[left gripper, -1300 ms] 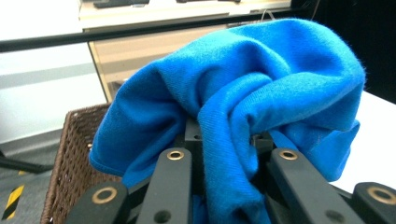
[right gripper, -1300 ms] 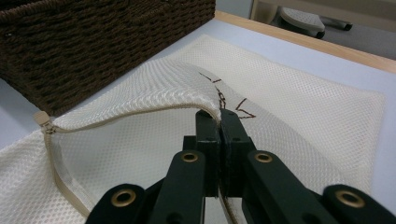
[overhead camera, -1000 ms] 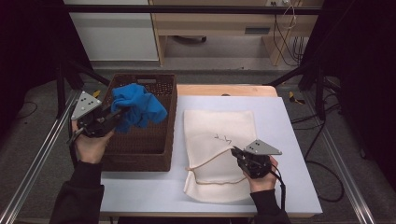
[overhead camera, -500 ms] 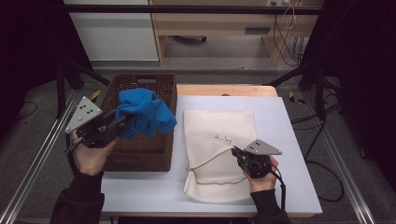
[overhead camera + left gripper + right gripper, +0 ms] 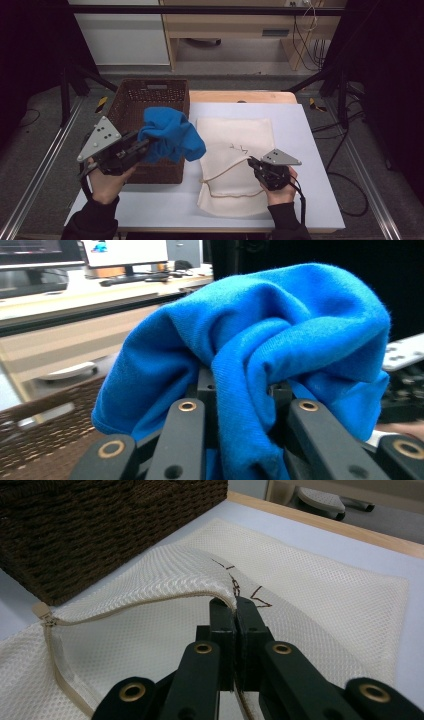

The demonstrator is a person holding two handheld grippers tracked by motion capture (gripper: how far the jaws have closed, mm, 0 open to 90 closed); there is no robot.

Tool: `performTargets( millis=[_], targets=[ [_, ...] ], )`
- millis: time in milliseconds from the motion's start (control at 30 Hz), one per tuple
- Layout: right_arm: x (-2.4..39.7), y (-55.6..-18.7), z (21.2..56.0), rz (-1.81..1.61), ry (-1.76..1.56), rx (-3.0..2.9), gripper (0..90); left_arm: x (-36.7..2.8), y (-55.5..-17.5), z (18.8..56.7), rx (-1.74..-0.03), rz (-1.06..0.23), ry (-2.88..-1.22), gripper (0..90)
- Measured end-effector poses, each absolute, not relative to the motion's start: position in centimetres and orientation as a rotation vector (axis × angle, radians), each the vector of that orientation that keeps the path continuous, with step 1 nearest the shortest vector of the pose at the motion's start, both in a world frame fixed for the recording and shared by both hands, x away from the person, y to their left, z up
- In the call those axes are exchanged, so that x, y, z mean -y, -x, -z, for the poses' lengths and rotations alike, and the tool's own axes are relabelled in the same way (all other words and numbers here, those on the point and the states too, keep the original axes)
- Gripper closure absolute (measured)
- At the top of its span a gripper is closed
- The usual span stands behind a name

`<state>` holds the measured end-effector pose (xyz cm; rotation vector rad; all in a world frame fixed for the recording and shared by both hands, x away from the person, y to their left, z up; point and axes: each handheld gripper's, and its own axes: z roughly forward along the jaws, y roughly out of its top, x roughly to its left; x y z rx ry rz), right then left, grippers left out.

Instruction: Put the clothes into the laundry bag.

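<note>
The blue cloth hides the left tool's jaw tips.

We count one blue cloth pinched in the left gripper, one cream mesh laundry bag clamped at its zip edge by the right gripper, one brown wicker basket beyond the left gripper, two grippers

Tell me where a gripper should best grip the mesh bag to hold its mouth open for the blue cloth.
Probably the upper zipper edge of the mesh bag, mid-opening, approached from the near, open end. The right gripper pinches exactly there, arching the top layer off the lower one. The blue cloth hangs from the left gripper.
</note>
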<state>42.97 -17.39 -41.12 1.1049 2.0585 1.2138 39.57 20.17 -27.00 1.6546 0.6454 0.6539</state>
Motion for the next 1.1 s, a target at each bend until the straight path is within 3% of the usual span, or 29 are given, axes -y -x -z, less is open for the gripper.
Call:
performTargets(
  millis=[733, 1100],
  targets=[
    [17.4, -43.1, 41.2, -1.215, -1.108, -2.057, 88.3, -14.1, -36.6, 30.0, -0.519, -0.451, -1.757, 75.4],
    [17.3, -43.3, 41.5, -1.209, -1.118, -2.060, 88.3, -11.2, -35.6, 33.7, -0.488, -0.352, -1.880, 75.4]
  ],
)
